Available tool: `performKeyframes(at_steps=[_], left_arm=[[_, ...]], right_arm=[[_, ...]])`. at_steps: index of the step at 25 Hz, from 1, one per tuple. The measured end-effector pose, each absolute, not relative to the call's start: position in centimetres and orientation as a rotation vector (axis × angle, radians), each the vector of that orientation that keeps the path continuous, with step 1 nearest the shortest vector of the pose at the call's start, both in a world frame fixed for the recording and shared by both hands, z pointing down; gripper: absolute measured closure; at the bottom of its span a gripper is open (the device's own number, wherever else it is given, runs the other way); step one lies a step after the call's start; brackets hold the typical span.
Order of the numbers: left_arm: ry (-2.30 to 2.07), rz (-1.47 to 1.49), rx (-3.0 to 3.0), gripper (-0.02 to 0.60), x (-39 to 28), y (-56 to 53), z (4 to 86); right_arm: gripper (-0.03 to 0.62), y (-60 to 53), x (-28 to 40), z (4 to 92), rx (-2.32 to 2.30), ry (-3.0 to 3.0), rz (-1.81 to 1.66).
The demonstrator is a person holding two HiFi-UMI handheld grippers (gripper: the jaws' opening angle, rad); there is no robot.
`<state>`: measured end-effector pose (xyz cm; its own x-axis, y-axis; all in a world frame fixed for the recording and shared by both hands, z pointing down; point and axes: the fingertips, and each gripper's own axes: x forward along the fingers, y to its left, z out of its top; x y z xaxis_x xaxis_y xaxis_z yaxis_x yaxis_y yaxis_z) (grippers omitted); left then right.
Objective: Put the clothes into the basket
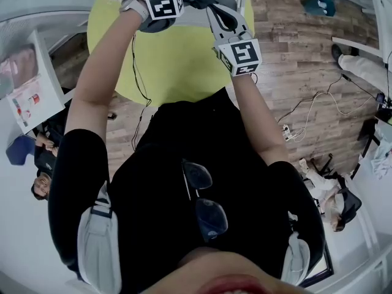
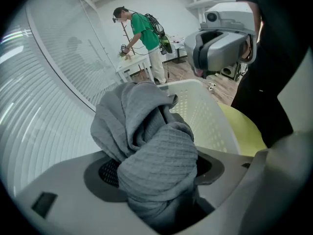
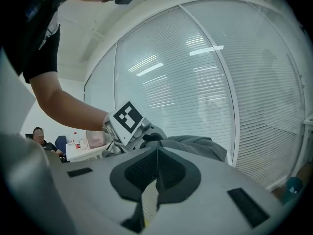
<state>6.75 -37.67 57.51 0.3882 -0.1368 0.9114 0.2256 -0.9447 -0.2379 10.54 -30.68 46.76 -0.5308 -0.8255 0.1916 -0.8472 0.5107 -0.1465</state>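
Clamps bunched grey garment (image 2: 146,131) in left gripper (image 2: 156,173), near white basket (image 2: 205,111). Lift over rim, lower deep, only then release. Hold right gripper (image 3: 155,173), pads together, empty, clear of cloth.

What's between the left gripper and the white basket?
A grey garment, held in the left gripper, bunches before the basket; left gripper view shows it.

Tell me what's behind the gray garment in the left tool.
A white perforated basket stands behind the gray garment, a yellow-green table beside it. The cloth hides most of the basket's inside.
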Motion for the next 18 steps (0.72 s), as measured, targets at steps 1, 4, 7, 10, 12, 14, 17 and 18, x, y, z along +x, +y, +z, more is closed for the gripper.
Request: performKeyframes(at_steps=[1, 4, 7, 10, 12, 14, 17, 18], left_arm=[[-0.089, -1.579, -2.323, 0.227, 6.8, -37.7, 58.2], [-0.122, -1.594, -2.31, 0.227, 6.7, -37.7, 60.0], [-0.148, -1.599, -2.327, 0.225, 6.7, -37.6, 61.7], [-0.172, -1.608, -2.353, 0.225, 6.8, -37.1, 63.2], [-0.187, -1.614, -2.357, 0.225, 6.8, -36.9, 64.2], [-0.198, -1.619, -2.362, 0.225, 6.9, -36.8, 64.9], [-0.211, -1.621, -2.385, 0.225, 7.1, -36.7, 65.8], [-0.217, -1.622, -2.397, 0.225, 7.2, -36.6, 66.2]], right_arm=[[0.568, -30.7, 10.6, 46.9, 1.472, -2.643, 0.345], [0.568, -30.7, 10.7, 47.3, 1.478, -2.639, 0.366], [0.568, -30.9, 10.8, 47.7, 1.486, -2.637, 0.386], [0.568, -31.0, 10.9, 48.1, 1.491, -2.634, 0.397], [0.568, -31.0, 10.9, 48.4, 1.49, -2.631, 0.405], [0.568, -31.1, 10.9, 48.6, 1.489, -2.627, 0.414], [0.569, -31.1, 10.9, 49.1, 1.488, -2.621, 0.425], [0.568, -31.1, 10.8, 49.2, 1.486, -2.62, 0.427]])
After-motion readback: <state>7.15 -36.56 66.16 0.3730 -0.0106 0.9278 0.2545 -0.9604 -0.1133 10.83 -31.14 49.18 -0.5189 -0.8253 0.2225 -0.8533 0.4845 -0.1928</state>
